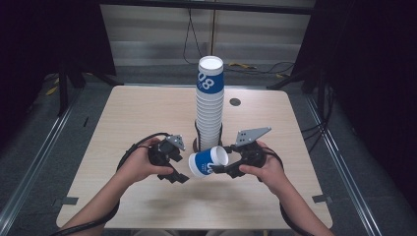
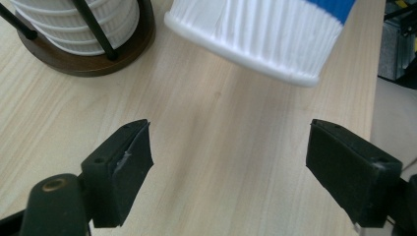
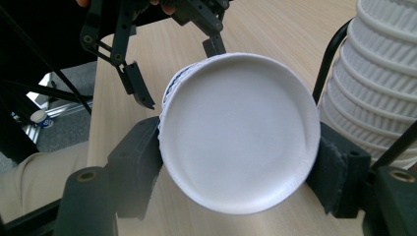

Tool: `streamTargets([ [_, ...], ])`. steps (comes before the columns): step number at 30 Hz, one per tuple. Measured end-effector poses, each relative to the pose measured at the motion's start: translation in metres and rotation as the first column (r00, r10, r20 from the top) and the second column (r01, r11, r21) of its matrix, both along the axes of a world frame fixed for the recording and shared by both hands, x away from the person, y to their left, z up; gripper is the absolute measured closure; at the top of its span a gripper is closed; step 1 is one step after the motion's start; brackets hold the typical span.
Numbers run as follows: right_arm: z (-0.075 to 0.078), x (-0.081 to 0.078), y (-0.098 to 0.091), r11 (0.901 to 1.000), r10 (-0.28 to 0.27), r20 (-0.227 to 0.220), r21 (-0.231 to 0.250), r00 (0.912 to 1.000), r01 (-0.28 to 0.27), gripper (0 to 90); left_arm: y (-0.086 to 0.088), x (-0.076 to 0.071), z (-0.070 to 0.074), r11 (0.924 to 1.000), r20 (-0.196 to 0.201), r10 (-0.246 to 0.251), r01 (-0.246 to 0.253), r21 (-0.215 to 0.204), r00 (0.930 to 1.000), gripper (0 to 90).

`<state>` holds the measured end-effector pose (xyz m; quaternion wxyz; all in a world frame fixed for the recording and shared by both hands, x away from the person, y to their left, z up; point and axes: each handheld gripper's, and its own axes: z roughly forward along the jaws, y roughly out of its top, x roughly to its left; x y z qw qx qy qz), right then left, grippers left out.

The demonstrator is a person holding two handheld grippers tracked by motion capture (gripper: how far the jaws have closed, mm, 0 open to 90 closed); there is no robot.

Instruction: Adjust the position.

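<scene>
High view shows the pale wooden table (image 1: pixel 147 113), then the tall stack of ribbed white paper cups (image 1: pixel 210 108) in its dark wire holder just beyond both grippers, then the single blue-and-white paper cup (image 1: pixel 208 162) lying sideways. Right gripper (image 3: pixel 238 162) pinches that cup across its base end, one black pad on each side wall. Left gripper (image 2: pixel 228 162) stands spread and empty just short of the cup's rim; light, thin and crushable, the cup likely wants a gentle hold near its stiffer rolled rim or base.
</scene>
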<state>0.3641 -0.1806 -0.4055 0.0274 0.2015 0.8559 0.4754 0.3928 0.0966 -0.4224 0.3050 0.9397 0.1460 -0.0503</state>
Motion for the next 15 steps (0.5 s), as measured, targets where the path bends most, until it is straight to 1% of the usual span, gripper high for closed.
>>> streamTargets([
  [2,0.000,0.000,0.000,1.0000,0.001,-0.001,0.002,1.0000,-0.001,28.0,0.000,0.000,-0.001,1.0000,0.001,0.004,-0.004,-0.005,1.0000,17.4],
  [3,0.001,0.000,0.000,1.0000,-0.003,0.000,0.007,1.0000,0.003,28.0,0.001,0.000,-0.004,0.9999,0.003,0.004,-0.004,-0.016,1.0000,17.4],
  [4,0.001,0.000,0.000,1.0000,-0.003,0.000,0.007,1.0000,0.003,28.0,0.001,0.000,-0.004,0.9999,0.003,0.004,-0.004,-0.016,1.0000,17.4],
  [6,0.000,0.000,-0.001,0.9999,-0.008,-0.004,0.014,1.0000,0.008,28.0,0.001,-0.001,-0.006,0.9993,0.004,0.016,-0.016,-0.033,0.9999,17.4],
  [7,0.000,0.000,-0.001,0.9998,-0.008,-0.004,0.018,1.0000,0.009,28.0,0.002,0.000,-0.007,0.9997,0.012,0.006,-0.006,-0.026,0.9999,17.6],
  [9,-0.001,0.000,-0.002,0.9995,-0.018,-0.004,0.024,0.9998,0.019,28.0,0.002,-0.001,-0.009,0.9990,0.008,0.012,-0.012,-0.042,0.9999,17.6],
  [10,-0.001,0.000,-0.002,0.9994,-0.017,-0.004,0.031,0.9998,0.017,28.0,0.001,-0.002,-0.010,0.9981,-0.001,0.021,-0.021,-0.058,0.9998,17.6],
  [11,-0.002,0.000,-0.003,0.9993,-0.021,-0.004,0.031,0.9998,0.021,28.0,0.001,-0.001,-0.011,0.9989,0.010,0.007,-0.007,-0.047,0.9999,17.7],
  [12,-0.002,0.000,-0.003,0.9990,-0.027,-0.007,0.035,0.9996,0.027,28.0,0.001,-0.001,-0.011,0.9989,0.010,0.007,-0.007,-0.047,0.9999,17.7],
  [14,-0.003,0.000,-0.004,0.9986,-0.029,-0.012,0.044,0.9995,0.029,28.0,0.000,-0.002,-0.013,0.9972,-0.001,0.025,-0.025,-0.071,0.9997,17.7],
  [15,-0.003,0.001,-0.004,0.9984,-0.032,-0.013,0.046,0.9994,0.033,28.0,0.000,-0.002,-0.014,0.9974,0.008,0.019,-0.019,-0.069,0.9998,17.7],
])
